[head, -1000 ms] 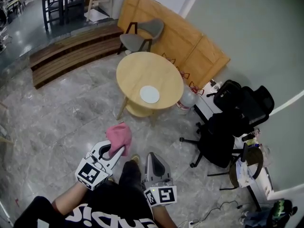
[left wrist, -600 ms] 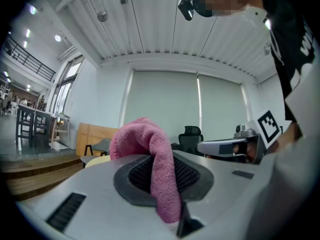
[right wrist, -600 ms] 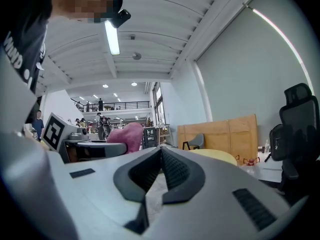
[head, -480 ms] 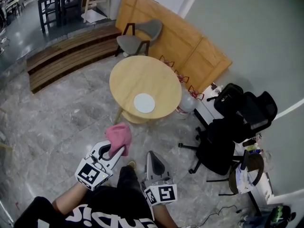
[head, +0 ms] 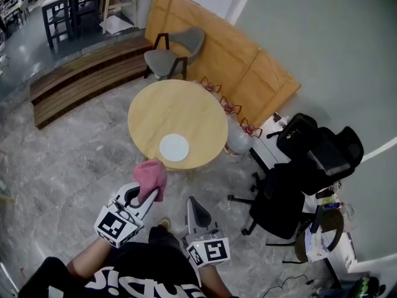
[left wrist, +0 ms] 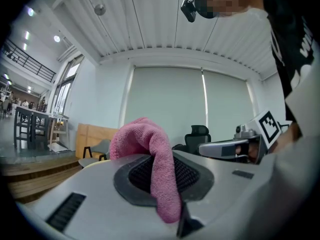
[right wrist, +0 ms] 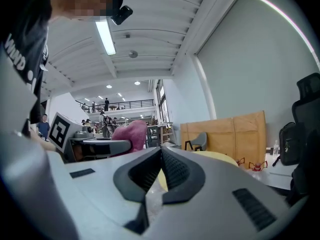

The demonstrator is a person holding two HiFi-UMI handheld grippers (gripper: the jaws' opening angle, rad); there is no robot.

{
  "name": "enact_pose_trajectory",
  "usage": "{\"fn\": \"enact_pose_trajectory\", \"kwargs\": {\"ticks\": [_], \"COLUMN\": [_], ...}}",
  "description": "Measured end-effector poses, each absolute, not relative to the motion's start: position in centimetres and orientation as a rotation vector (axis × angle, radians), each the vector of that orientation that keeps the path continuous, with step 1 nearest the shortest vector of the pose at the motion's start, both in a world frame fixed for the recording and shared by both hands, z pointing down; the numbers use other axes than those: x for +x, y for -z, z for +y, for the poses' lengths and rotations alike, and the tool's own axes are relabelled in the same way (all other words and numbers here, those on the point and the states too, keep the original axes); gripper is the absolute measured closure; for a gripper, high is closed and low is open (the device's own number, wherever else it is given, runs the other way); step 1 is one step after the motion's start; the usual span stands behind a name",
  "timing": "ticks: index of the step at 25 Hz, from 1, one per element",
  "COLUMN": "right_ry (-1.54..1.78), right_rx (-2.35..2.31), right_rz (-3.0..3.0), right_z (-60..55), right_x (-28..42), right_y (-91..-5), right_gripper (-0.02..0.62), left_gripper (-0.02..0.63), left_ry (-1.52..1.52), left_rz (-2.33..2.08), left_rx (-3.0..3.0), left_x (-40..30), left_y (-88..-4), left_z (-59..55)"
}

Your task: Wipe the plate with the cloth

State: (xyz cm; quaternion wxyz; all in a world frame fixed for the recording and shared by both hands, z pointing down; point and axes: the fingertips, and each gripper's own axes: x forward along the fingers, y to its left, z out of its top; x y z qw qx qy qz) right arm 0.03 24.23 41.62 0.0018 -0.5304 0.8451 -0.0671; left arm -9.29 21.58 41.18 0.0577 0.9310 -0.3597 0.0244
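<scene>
While the left gripper [head: 147, 197] is clamped on the pink cloth [head: 151, 176], the right gripper [head: 193, 202] just beside it has its jaws together with nothing in them. Farther out, the white plate [head: 173, 147] sits on the round table [head: 170, 107], close to its near edge.

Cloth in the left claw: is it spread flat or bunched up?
Bunched up. The cloth is a rounded pink wad pinched in the left gripper, with one fold trailing down between its jaws.

even ceiling light, sharp pictures, fisheye-bent edges.
</scene>
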Motion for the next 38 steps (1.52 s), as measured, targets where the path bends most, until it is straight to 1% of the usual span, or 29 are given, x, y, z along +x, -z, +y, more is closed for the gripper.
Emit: {"fn": "enact_pose_trajectory", "kwargs": {"ticks": [5,9,20,29,38], "right_ry": [0.206,0.217,0.263,0.312,0.426], "right_rx": [-1.625,-1.595,-1.57,-1.652,-1.662], "right_rz": [2.665,2.688,2.735,2.684,2.628], "right_z": [21.0,18.9,14.7,8.2,0.8], "right_x": [2.6,3.5,3.2,4.5,3.6], "right_y": [-41.2,-41.4,-43.2,-44.4,-46.2], "right_gripper": [0.575,0.575,0.574,0.574,0.574], "left_gripper": [0.545,0.545,0.545,0.545,0.545], "left_ry": [-0.079,-0.082,-0.088,-0.124,-0.162], "left_rz": [-1.132,-1.196,-1.234,-1.155,-1.095], "left_rx": [2.803,2.783,2.742,2.756,2.758], "left_x": [-7.1,-6.6,-7.2,-6.6,-7.6], "left_y": [-40.9,-40.5,-42.3,-43.4,-45.2], "left_z": [18.7,16.6,11.8,4.4,-3.4]}}
